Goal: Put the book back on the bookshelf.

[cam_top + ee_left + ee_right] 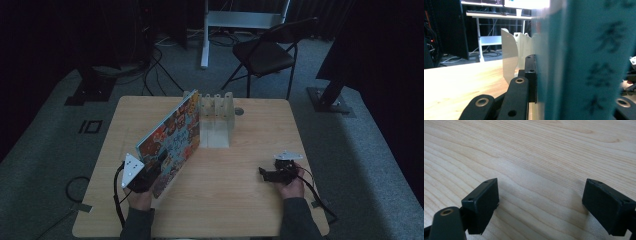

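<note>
High view: dim overall, underexposed. Room edges and upper corners fall to near black; only the bench [220, 200] and grey carpet carry moderate, flat light. Shadows on the bench top are faint. Detail soft, slightly grainy.

Left gripper view: brighter. Blown-out glare at top centre of the frame from a lit surface in the background. The book [584, 60] at right sits very close to the lens and is heavily out of focus, its printed characters smeared. White rack [510, 57] moderately sharp.

Right gripper view: evenly lit, warm. Wood grain crisp at centre; soft shadows spread beside both jaws. Lower corners blurred.
</note>
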The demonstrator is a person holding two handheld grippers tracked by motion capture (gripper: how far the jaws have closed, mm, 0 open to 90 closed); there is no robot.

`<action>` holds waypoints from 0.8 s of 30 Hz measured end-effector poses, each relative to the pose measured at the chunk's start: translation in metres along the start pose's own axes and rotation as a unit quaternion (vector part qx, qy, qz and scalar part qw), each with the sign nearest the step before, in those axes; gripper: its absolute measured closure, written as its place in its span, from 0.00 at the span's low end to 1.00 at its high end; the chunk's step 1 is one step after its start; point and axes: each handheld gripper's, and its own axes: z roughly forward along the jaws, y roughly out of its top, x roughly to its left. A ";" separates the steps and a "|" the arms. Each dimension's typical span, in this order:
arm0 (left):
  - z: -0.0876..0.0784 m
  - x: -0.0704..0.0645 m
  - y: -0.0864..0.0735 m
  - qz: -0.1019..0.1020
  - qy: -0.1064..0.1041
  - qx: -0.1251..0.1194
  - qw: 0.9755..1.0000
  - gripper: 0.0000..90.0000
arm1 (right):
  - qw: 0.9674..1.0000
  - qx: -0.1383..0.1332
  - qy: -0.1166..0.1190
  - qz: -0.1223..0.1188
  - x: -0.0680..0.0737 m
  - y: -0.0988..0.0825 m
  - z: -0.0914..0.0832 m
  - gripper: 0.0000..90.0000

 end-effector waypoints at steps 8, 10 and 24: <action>0.007 -0.003 0.000 0.003 0.008 0.001 1.000 0.90 | 1.000 0.000 0.000 0.000 0.000 0.000 0.000 0.15; 0.009 -0.004 0.000 0.004 0.010 0.002 1.000 0.90 | 1.000 0.000 0.000 0.000 0.000 0.000 0.000 0.15; 0.019 -0.005 0.000 0.008 0.039 0.005 0.999 0.90 | 1.000 0.000 0.000 0.001 0.000 0.000 0.000 0.15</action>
